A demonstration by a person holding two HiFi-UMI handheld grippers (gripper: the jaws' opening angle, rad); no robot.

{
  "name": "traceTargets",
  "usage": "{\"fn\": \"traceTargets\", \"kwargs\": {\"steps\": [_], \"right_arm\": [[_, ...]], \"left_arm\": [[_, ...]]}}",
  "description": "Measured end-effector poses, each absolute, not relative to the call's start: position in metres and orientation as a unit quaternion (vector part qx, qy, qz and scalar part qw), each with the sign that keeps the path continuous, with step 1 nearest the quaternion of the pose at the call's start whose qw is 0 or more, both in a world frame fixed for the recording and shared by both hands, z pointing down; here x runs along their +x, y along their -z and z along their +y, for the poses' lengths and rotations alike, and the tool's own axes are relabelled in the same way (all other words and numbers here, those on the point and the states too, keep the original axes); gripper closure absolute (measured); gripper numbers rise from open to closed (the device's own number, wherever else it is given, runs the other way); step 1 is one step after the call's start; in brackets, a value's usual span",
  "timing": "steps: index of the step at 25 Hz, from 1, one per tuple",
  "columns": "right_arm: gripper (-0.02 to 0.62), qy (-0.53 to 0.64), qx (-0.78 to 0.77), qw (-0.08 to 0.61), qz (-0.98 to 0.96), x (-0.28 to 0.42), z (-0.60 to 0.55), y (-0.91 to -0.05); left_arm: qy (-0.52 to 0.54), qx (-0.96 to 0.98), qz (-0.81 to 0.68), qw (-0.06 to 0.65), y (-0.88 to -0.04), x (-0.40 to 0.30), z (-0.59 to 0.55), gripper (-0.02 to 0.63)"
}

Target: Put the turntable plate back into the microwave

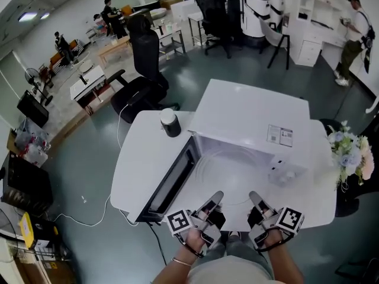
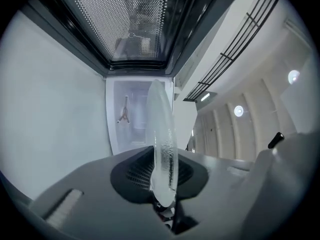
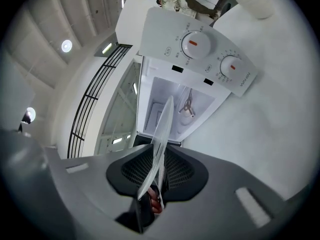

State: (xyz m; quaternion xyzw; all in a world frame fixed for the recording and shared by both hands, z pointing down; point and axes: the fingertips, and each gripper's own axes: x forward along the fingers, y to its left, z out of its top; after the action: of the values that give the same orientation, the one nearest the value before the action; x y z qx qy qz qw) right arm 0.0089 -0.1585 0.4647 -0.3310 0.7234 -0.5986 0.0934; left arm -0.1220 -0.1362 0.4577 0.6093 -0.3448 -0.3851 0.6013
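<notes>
The white microwave [image 1: 251, 114] stands on a white table [image 1: 139, 158] with its door [image 1: 175, 180] swung open to the left. The clear glass turntable plate [image 1: 228, 171] is held level in front of the opening. My left gripper [image 1: 217, 196] is shut on its near rim, and my right gripper [image 1: 254, 196] is shut on the rim beside it. In the left gripper view the plate [image 2: 162, 149] runs edge-on out of the jaws of the left gripper [image 2: 162, 186] toward the cavity, where the roller support [image 2: 124, 115] lies. In the right gripper view the plate [image 3: 162, 134] stands edge-on between the jaws of the right gripper [image 3: 157, 180], below the knobs [image 3: 196, 43].
A black-topped white cup [image 1: 170, 122] stands on the table left of the microwave. A bunch of flowers [image 1: 350, 151] is at the table's right edge. A black office chair [image 1: 144, 70] is behind the table. A person [image 1: 354, 31] stands at the far right.
</notes>
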Motion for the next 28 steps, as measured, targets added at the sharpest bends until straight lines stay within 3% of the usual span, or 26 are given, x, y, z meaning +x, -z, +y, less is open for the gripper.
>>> {"fn": "traceTargets", "kwargs": {"steps": [28], "right_arm": [[0.526,0.550,-0.289,0.081,0.779,0.017,-0.183,-0.468]], "left_arm": [[0.419,0.592,-0.362,0.585,-0.493,-0.129,-0.155,0.571]]}}
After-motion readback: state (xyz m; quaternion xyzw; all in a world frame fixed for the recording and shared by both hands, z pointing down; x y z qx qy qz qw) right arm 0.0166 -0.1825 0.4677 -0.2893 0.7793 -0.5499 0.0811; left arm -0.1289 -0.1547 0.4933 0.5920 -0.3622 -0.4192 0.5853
